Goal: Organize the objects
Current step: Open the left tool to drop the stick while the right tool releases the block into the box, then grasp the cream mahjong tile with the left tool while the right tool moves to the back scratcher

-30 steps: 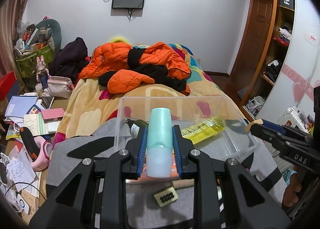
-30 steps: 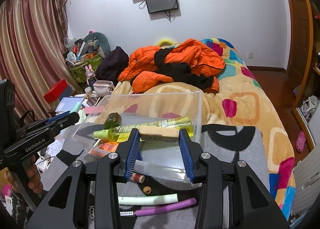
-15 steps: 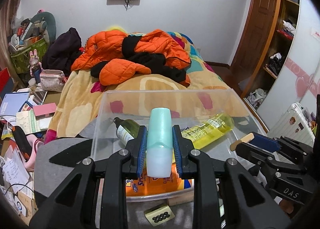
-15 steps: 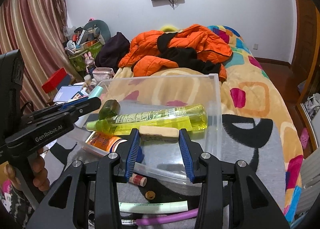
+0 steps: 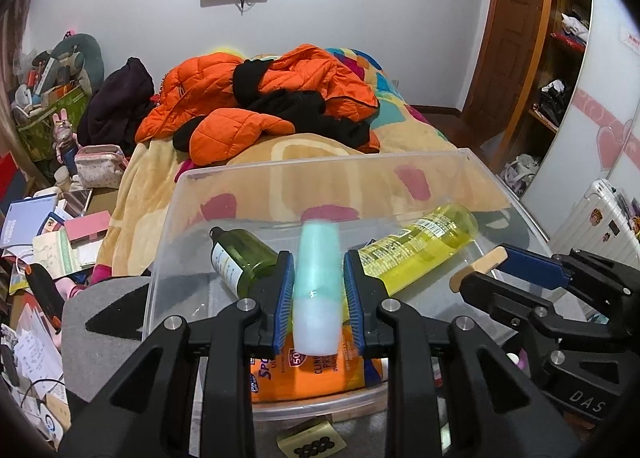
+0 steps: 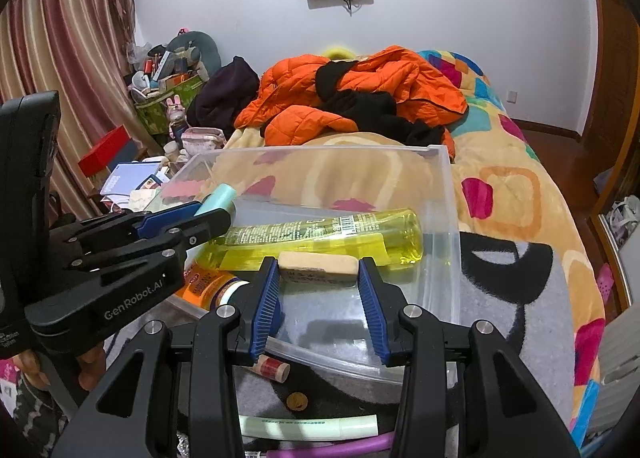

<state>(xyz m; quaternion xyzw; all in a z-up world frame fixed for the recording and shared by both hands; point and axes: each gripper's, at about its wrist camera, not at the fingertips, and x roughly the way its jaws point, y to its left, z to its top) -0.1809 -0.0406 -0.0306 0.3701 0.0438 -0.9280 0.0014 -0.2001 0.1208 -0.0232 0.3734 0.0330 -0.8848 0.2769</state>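
My left gripper [image 5: 318, 278] is shut on a mint-green tube [image 5: 318, 290], held over the clear plastic bin [image 5: 320, 166]; the tube looks slightly blurred. My right gripper [image 6: 318, 278] is shut on a flat tan wooden piece [image 6: 318, 268], also over the bin [image 6: 444, 218]. In the bin lie a yellow bottle [image 5: 420, 246], a green bottle [image 5: 240, 262] and an orange sunscreen tube [image 5: 308, 374]. The yellow bottle [image 6: 320, 236] and sunscreen tube [image 6: 208, 284] also show in the right wrist view, with the left gripper [image 6: 208, 214] at left.
The bin sits on a grey and black mat on the bed. In front of it lie a small red-banded stick [image 6: 272, 366], a coin [image 6: 297, 401], a pale green tube [image 6: 308, 426] and a purple tube [image 6: 360, 444]. Orange jackets [image 5: 256, 106] lie behind. Clutter fills the left floor.
Both grippers have moved forward and down over the bin with their objects still held. The bin and its bottles now look larger and closer.
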